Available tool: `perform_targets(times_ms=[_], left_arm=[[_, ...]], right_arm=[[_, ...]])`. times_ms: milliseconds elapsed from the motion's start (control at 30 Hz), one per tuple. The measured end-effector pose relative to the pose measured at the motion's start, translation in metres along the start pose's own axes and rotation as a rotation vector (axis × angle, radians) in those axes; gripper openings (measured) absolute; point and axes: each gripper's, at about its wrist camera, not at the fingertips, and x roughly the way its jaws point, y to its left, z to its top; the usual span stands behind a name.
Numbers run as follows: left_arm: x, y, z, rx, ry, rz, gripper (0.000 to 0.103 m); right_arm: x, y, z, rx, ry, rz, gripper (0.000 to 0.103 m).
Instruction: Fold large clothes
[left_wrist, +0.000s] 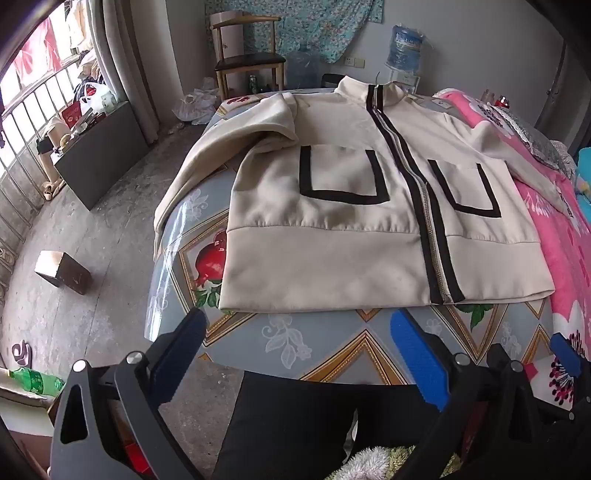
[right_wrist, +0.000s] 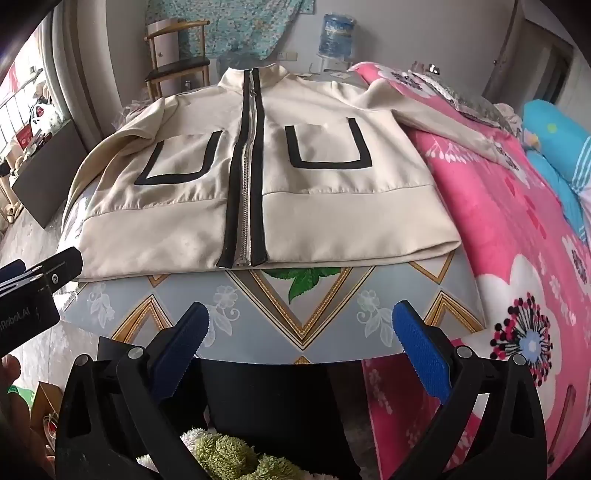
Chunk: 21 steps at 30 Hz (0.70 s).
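A cream zip-up jacket (left_wrist: 332, 229) with black trim and two black-outlined pockets lies flat, front up, on a table (left_wrist: 325, 343) with a patterned grey cloth. Its zipper is closed. Its left sleeve (left_wrist: 192, 173) hangs off the table's left edge; the right sleeve (right_wrist: 450, 129) drapes onto the pink blanket. My left gripper (left_wrist: 303, 336) is open and empty, held just short of the jacket's hem. My right gripper (right_wrist: 299, 325) is open and empty, also in front of the jacket (right_wrist: 258, 184) near the table (right_wrist: 295, 314) edge. The left gripper's body (right_wrist: 37, 288) shows at the right wrist view's left edge.
A bed with a pink floral blanket (right_wrist: 517, 258) adjoins the table on the right. A wooden chair (left_wrist: 247, 55) and water jugs (left_wrist: 404, 48) stand behind. A small brown box (left_wrist: 62, 273) and a dark cabinet (left_wrist: 99, 155) are on the concrete floor at left.
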Motion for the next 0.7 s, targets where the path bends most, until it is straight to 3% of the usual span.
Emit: perform_targets(times_ms=[700], left_arm=[[-0.001,0.003,-0.002,-0.003,-0.004,-0.008,0.098]], right_arm=[[-0.002,0.001,-0.001,0.002,-0.022,0.0,0.096]])
